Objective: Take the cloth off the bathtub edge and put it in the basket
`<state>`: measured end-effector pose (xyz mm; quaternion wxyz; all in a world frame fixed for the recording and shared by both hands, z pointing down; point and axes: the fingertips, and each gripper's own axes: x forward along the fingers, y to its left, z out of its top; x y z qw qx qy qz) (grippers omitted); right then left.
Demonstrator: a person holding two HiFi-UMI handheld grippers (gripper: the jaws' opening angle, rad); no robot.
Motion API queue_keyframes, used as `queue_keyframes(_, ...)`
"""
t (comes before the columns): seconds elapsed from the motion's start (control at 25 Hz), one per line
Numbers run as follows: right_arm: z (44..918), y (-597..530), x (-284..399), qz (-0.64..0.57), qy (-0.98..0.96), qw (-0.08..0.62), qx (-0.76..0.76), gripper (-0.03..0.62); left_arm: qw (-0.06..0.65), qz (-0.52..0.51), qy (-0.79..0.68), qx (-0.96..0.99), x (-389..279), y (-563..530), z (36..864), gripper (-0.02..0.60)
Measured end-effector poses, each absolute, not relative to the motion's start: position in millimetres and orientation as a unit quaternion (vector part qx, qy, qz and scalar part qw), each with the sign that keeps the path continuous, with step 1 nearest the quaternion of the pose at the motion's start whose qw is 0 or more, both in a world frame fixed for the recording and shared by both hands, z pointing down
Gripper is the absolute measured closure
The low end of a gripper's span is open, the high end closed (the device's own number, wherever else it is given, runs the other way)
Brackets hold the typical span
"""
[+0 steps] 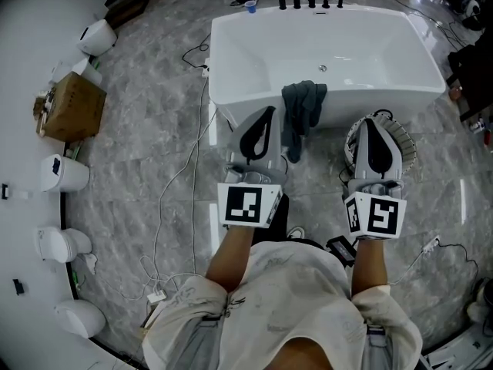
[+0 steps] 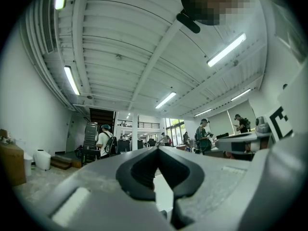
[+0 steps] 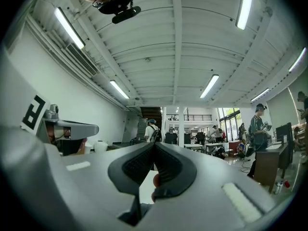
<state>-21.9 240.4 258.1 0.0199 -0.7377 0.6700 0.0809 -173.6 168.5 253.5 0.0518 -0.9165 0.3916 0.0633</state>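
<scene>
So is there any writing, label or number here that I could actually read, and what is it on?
No readable words or numbers anywhere.
Cube on the left gripper: black-and-white square pattern, a code, not letters.
Cube on the right gripper: same kind of pattern.
Cardboard box by the wall: any print is too small to read.
Bathtub and cloth: no print visible.
</scene>
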Motion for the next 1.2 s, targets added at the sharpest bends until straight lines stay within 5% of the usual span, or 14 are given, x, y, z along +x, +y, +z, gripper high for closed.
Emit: queue_keyframes(1.2,278,-50,-18,0.056,0.67,-0.027,-0.74,0.591,0.028,0.056,0.382,-0.922,-160,-107,268,0.584)
